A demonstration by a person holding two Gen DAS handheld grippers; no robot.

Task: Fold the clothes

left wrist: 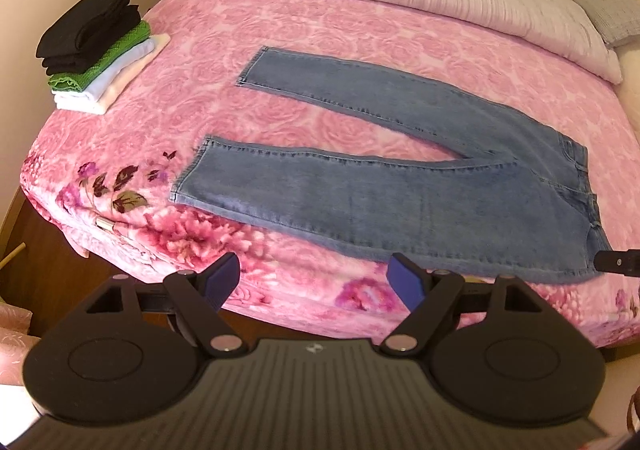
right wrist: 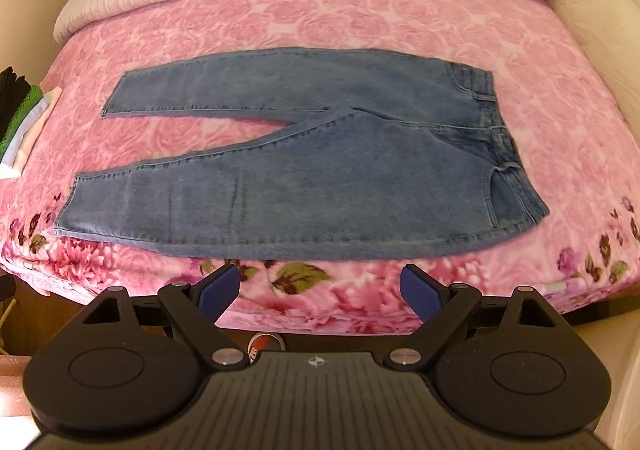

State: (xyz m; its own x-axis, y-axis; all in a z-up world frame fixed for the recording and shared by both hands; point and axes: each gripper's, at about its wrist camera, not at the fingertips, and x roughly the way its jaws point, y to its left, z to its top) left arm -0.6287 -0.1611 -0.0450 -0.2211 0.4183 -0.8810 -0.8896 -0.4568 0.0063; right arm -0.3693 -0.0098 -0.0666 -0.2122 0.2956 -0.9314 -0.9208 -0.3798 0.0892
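We see a pile of folded clothes (left wrist: 96,50) in the upper left. The jeans (left wrist: 400,186) lie flat mid-frame on the bed (left wrist: 280,26), not folded yet. Left tool (left wrist: 314,284) and right tool (right wrist: 320,290) are wide and hold nothing.

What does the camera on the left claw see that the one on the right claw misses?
Only the left view shows the whole stack of folded clothes, black on green on white, plus a grey cushion by the pillow and the tip of the other claw at its right edge.

Only the right view shows the bed's right side with a cream padded edge; there the stack is just a sliver at the left edge.

Both show the jeans spread flat on the pink floral blanket, legs apart, and each camera's own claw, left and right, open and empty.
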